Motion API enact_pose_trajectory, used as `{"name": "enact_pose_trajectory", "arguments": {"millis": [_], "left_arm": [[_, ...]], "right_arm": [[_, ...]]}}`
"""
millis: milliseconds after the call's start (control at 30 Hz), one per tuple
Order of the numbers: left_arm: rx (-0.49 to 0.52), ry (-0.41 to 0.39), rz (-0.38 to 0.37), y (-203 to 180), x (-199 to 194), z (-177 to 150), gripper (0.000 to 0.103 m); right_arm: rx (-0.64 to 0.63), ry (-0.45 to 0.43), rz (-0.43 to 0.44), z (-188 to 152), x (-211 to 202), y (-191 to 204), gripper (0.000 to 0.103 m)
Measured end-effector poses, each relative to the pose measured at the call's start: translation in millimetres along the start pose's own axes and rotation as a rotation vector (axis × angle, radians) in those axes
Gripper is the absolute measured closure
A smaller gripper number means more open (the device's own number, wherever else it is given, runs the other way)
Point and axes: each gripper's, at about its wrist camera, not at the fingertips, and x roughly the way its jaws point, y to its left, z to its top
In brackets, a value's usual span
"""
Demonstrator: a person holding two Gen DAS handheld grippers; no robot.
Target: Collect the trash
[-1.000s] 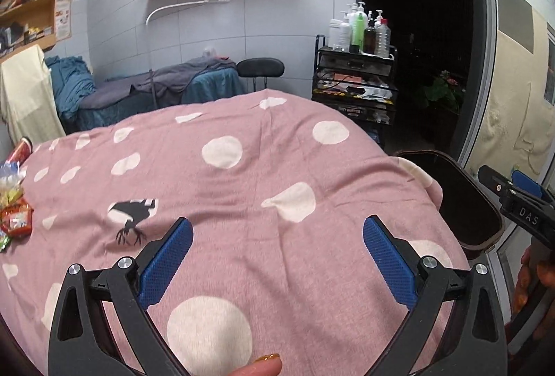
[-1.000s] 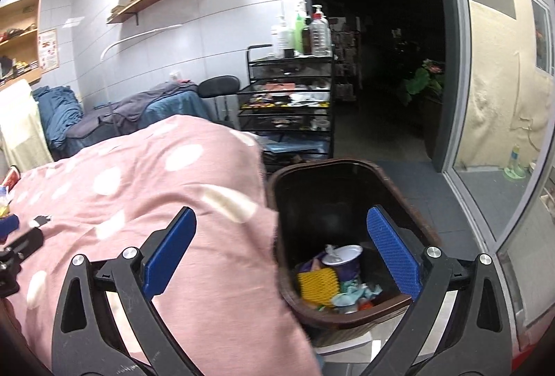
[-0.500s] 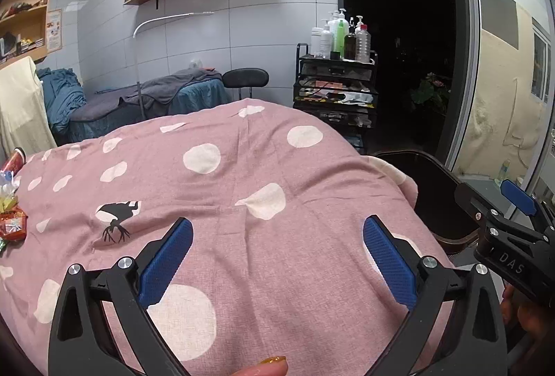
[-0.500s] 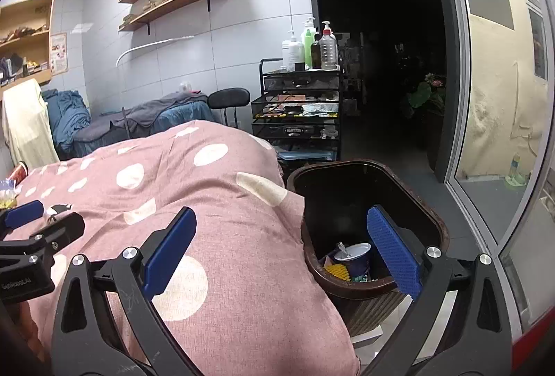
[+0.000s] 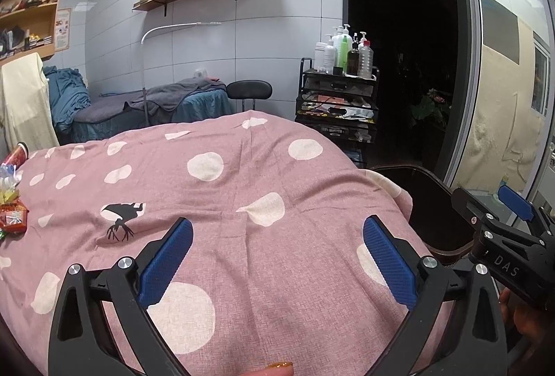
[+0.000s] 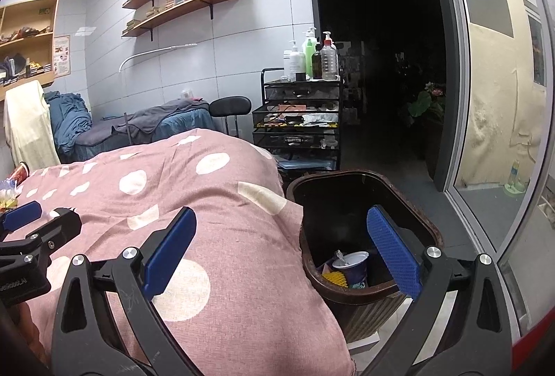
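Pink bedspread (image 5: 242, 195) fills less view than before.

A dark brown trash bin (image 6: 364, 275) is seen standing upright on the floor, just beside the right edge of the pink dotted bedcover (image 6: 215, 223), with its mouth open. Inside, at the bottom near corner, a blue-and-white paper cup (image 6: 352, 266) is seen tilted, with a peeled lid flap sticking up; a yellow textured item (image 6: 333, 279) lies touching it on the left. At the far left edge of the cover, loose trash is noted: a red snack wrapper (image 5: 12, 219), a yellowish wrapper (image 5: 8, 194) just behind it, clear plastic (image 5: 7, 172), and a red cup (image 5: 17, 153) lying tilted farthest back.
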Motion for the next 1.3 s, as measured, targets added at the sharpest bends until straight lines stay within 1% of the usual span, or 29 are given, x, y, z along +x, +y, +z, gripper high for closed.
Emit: {"name": "enact_pose_trajectory", "arguments": {"millis": [1300], "left_arm": [[0.003, -0.002, -0.005, -0.7, -1.4, -0.4, 0.005]], "right_arm": [[-0.022, 0.001, 0.026, 3.8, 0.1, 6.1, 0.006]]}}
